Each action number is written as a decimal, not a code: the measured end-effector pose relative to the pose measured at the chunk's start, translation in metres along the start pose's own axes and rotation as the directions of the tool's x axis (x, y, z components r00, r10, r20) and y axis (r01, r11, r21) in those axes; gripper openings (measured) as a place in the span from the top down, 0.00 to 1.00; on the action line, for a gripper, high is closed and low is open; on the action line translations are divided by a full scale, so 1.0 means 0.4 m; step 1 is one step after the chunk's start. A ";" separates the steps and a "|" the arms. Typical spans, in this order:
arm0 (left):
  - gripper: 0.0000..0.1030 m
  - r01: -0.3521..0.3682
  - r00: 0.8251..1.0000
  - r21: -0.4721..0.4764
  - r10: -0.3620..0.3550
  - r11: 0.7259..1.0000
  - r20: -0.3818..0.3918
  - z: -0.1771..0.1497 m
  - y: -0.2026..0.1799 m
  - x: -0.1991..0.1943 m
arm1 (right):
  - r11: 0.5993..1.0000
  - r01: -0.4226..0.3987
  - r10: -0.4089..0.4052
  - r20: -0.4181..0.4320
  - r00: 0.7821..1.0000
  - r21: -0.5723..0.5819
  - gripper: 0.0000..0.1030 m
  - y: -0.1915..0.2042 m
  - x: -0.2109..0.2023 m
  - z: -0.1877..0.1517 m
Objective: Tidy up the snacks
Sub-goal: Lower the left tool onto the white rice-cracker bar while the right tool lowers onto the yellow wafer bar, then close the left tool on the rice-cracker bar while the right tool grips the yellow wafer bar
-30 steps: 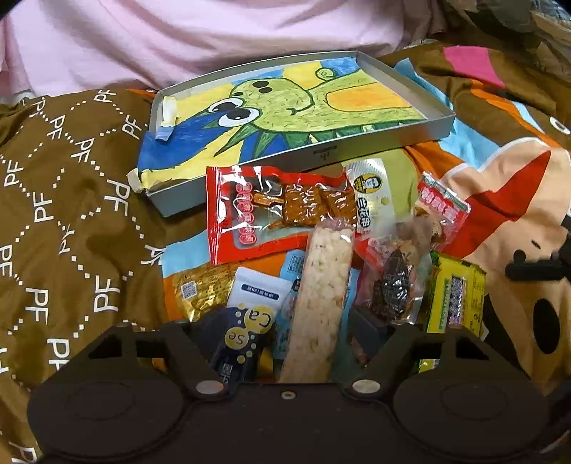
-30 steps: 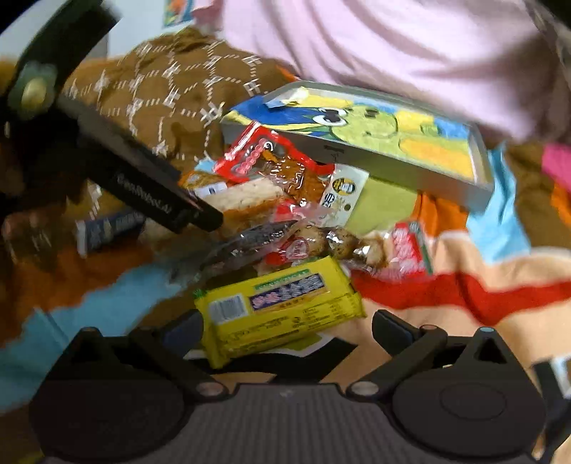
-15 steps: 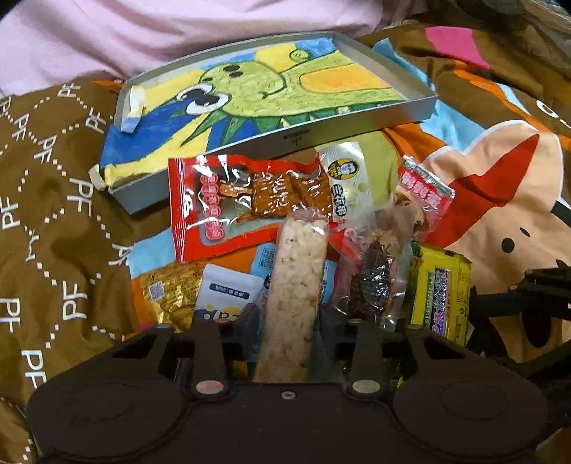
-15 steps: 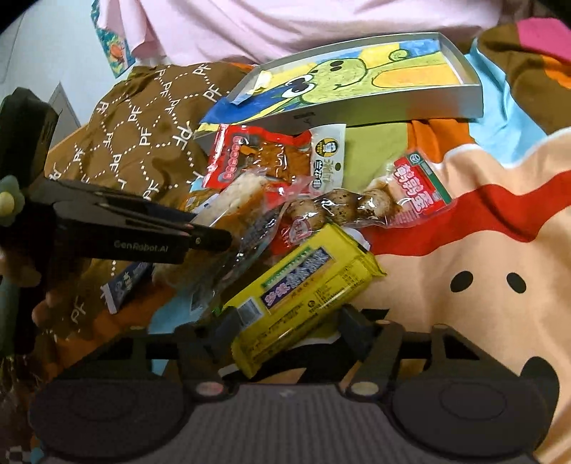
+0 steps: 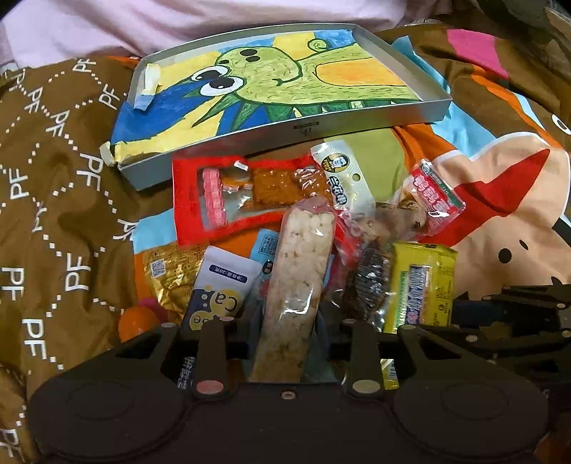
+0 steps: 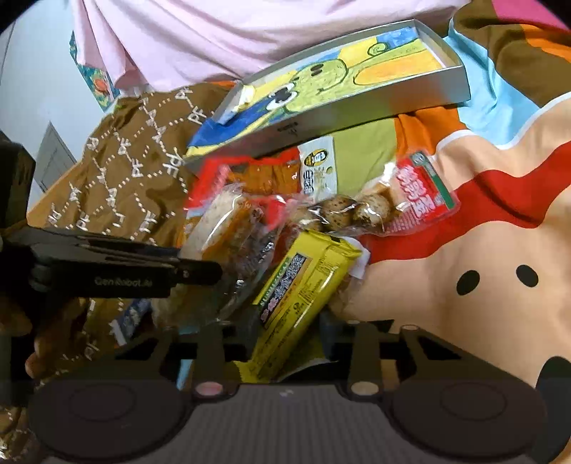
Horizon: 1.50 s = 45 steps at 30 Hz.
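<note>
A pile of snacks lies on a patterned blanket before a shallow grey tray (image 5: 433, 107) lined with a green monster drawing. My left gripper (image 5: 285, 317) is shut on the long rice cracker bar (image 5: 299, 271), which points toward the tray. My right gripper (image 6: 289, 332) is shut on the yellow snack pack (image 6: 303, 285), which also shows in the left wrist view (image 5: 421, 285). Around them lie a red tofu pack (image 5: 228, 200), a quail egg pack (image 6: 385, 207), a dark jerky pack (image 5: 367, 282) and a white-blue calcium pack (image 5: 217, 289).
The tray (image 6: 374, 107) sits at the back against a person in pink (image 5: 214, 25). Brown patterned fabric (image 5: 53, 178) lies to the left. A gold pack (image 5: 167, 275) and a white-yellow sachet (image 5: 342, 175) lie in the pile. The left gripper's body (image 6: 107, 267) shows in the right view.
Both grippers have closed from open: the left onto the rice cracker bar, the right onto the yellow pack. Both views have moved closer to the pile.
</note>
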<state>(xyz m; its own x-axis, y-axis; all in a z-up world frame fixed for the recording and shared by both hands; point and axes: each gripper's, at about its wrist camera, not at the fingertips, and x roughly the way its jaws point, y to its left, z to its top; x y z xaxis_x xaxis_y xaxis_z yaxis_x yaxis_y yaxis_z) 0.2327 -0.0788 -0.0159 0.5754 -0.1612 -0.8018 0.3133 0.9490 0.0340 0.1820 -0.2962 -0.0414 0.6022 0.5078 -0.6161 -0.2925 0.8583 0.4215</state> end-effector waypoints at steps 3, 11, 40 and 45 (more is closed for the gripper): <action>0.68 0.007 1.000 -0.019 -0.008 1.000 -0.017 -0.001 -0.001 -0.013 | 0.999 -0.035 0.035 0.032 0.999 -0.008 0.76 0.011 -0.019 0.004; 0.69 0.005 0.999 -0.064 -0.008 0.998 -0.042 -0.020 -0.009 -0.003 | 0.998 -0.056 0.056 -0.011 0.998 0.023 0.73 0.007 0.009 0.007; 0.70 -0.064 0.987 -0.222 0.094 0.973 0.128 0.124 -0.024 -0.135 | 0.976 0.145 -0.075 0.373 0.925 -0.164 0.90 0.080 -0.142 0.060; 0.70 -0.050 0.968 -0.267 0.112 0.962 0.226 0.216 -0.026 -0.118 | 0.942 0.280 -0.145 0.528 0.837 -0.185 0.90 0.059 -0.125 0.113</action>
<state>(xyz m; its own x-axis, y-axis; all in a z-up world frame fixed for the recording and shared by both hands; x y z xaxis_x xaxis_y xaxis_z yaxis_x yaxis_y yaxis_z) 0.2676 -0.1045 0.0733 0.7628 -0.1105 -0.6371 0.0715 0.9937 -0.0867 0.1784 -0.3046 0.0294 0.9386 0.2611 -0.2254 -0.2439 0.9645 0.1015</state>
